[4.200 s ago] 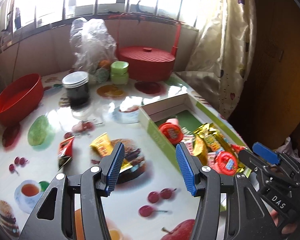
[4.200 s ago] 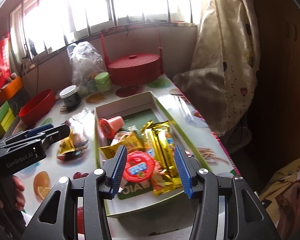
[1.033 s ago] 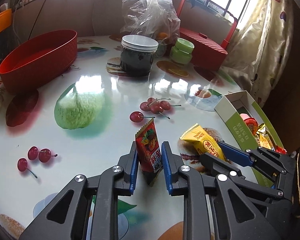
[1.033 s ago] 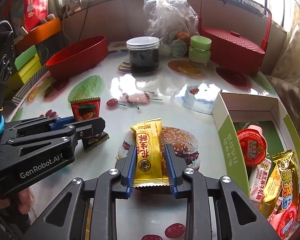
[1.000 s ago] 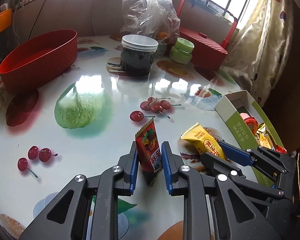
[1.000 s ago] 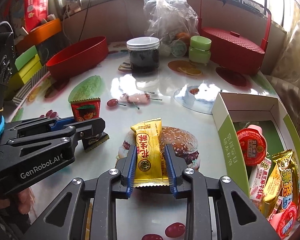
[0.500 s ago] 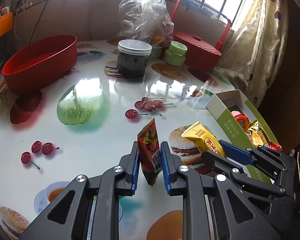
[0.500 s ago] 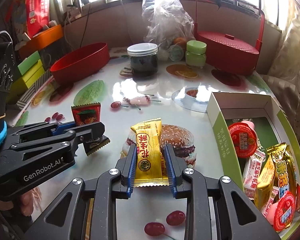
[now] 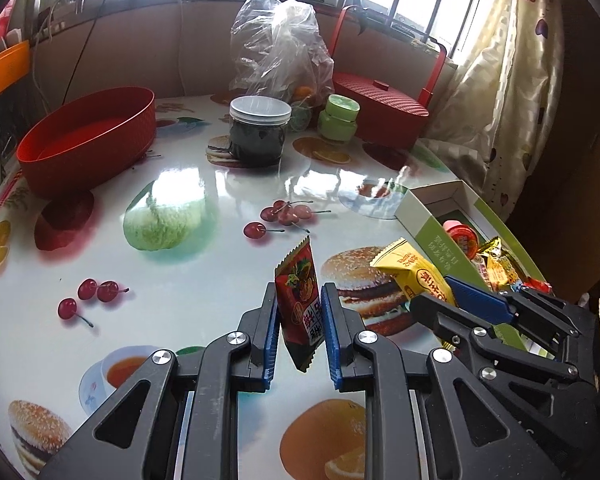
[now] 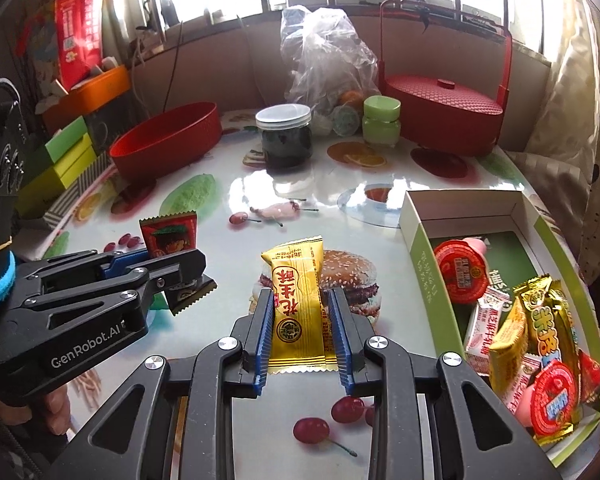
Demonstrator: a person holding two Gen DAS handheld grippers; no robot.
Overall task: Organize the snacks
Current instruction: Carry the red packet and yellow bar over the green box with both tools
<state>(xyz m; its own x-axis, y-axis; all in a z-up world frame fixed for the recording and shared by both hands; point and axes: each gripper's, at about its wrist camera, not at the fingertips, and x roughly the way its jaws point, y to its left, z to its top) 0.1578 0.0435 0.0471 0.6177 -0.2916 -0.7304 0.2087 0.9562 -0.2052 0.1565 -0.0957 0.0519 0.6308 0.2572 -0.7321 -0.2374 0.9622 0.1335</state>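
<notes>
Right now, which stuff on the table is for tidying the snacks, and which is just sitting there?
For the job:
- red snack packet in the left gripper
- yellow snack packet in the right gripper
- green snack box, already holding snacks

Just sitting there:
- red bowl
- dark jar
- green jar
- red lidded basket
- plastic bag

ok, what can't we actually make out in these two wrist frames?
- Red packet: lower print hidden by the left gripper pads, both views.
- Yellow packet: back face unseen; right gripper covers its edges.
- Box: near end cut by the right-view edge; bottom snacks buried.
- Bag: contents blurred by plastic.
- Red basket: lid hides the inside.
</notes>
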